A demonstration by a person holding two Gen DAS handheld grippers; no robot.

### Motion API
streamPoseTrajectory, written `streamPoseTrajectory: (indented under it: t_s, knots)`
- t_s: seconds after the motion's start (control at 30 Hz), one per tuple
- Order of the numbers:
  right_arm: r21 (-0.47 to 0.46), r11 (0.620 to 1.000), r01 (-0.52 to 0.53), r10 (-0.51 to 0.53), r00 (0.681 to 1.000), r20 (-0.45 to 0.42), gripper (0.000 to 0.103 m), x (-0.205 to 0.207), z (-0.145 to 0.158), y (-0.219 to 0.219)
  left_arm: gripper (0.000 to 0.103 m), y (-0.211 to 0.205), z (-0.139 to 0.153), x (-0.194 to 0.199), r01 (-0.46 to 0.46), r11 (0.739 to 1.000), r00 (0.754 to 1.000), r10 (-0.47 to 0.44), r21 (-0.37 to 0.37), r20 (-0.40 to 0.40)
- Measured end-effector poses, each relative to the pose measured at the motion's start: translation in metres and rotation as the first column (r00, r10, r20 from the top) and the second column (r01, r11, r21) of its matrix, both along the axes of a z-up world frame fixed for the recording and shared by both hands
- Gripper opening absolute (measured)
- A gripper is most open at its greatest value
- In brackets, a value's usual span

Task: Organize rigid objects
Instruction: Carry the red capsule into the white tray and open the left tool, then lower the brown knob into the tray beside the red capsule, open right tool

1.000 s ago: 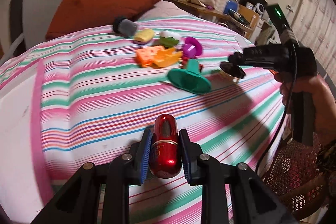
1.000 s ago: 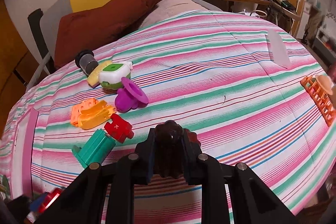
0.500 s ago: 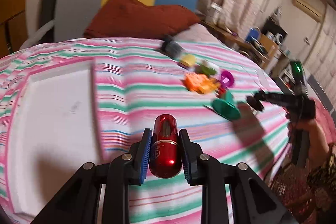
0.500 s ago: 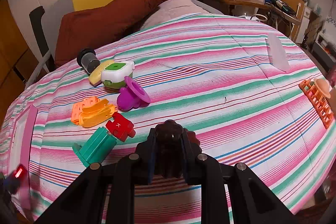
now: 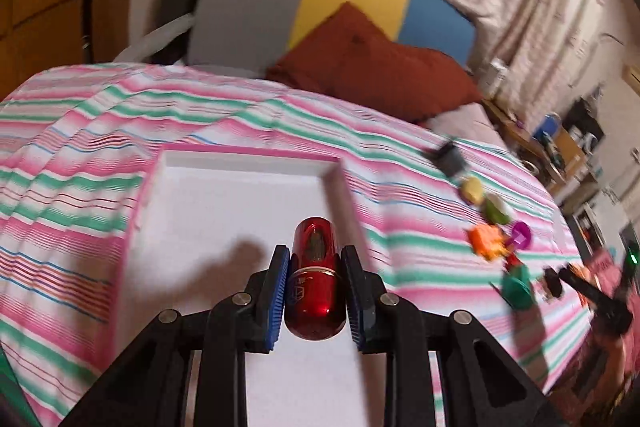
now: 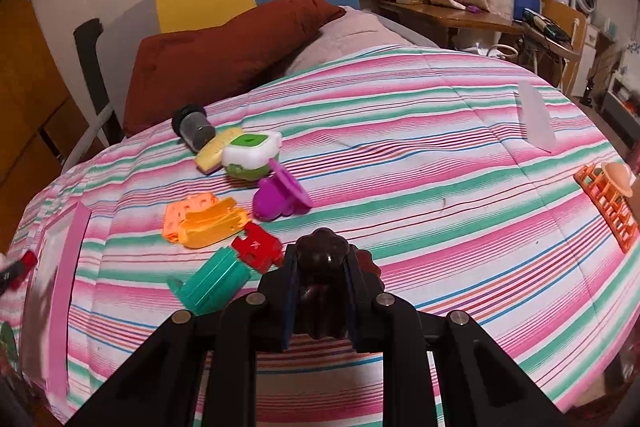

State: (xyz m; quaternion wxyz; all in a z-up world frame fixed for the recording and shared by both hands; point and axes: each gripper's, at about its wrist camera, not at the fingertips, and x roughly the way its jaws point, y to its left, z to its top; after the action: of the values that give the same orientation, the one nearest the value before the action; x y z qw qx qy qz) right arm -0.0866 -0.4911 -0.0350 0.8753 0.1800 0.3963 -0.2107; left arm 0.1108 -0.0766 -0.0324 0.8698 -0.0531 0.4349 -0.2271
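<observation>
While the left gripper is clamped on a glossy red capsule-shaped object, its blue pads press both sides of that object, which is held above the white tray with pink rim lying on the striped bedspread. Whether the object touches the tray floor cannot be told. On the right, the right gripper is closed on a dark brown lobed object, held just above the bedspread. Loose items lie ahead of it: a teal piece touching a red block, an orange piece, a purple piece, a green-and-white container, a yellow item and a dark-capped jar. An orange grid piece sits well apart at the right edge. A rust-coloured pillow rests at the head of the bed.
</observation>
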Motion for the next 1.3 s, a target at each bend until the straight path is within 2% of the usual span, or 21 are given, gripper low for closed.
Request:
streamPoseTrajectory:
  t_s: [0.17,0.37,0.7,0.77,0.8,0.87,1.03,1.13,1.3]
  knots:
    - [-0.026,0.999,-0.023,0.023,1.0,0.006,0.02,0.003,0.002,0.006,0.026,0.018,-0.015,0.038,-0.07,0.996,0.997,0.072,0.061,-0.028]
    - [-0.004,1.0,-0.009,0.009,1.0,0.001,0.02,0.003,-0.002,0.001,0.026,0.028,-0.033,0.077,-0.12,0.983,0.989,0.13,0.135,-0.065]
    - [-0.018,1.0,-0.015,0.015,1.0,-0.002,0.02,0.003,-0.002,0.002,0.026,0.029,-0.047,0.1,-0.16,0.948,0.986,0.169,0.276,-0.01]
    - [-0.024,1.0,-0.017,0.017,1.0,0.012,0.02,0.002,0.001,0.003,0.034,0.031,-0.047,0.096,-0.162,0.944,0.985,0.173,0.288,-0.011]
    - [-0.03,0.999,-0.02,0.02,1.0,0.019,0.02,0.002,0.002,0.004,0.034,0.032,-0.045,0.093,-0.165,0.942,0.985,0.175,0.291,-0.008]
    - [-0.058,0.998,-0.037,0.039,0.999,0.033,0.02,0.002,0.007,0.009,0.034,0.037,-0.043,0.087,-0.17,0.946,0.984,0.179,0.277,-0.005]
    - [-0.062,0.993,-0.099,0.103,0.993,0.065,0.02,0.01,0.015,0.036,0.035,0.058,-0.035,0.065,-0.209,0.964,0.975,0.218,0.165,-0.038]
    - [-0.028,0.989,-0.143,0.144,0.987,0.071,0.02,0.02,0.015,0.057,0.037,0.068,-0.033,0.051,-0.231,0.967,0.969,0.239,0.109,-0.062]
    - [0.029,0.969,-0.246,0.241,0.964,0.109,0.02,0.046,0.021,0.101,0.037,0.075,-0.033,0.025,-0.219,0.973,0.971,0.224,0.068,-0.082]
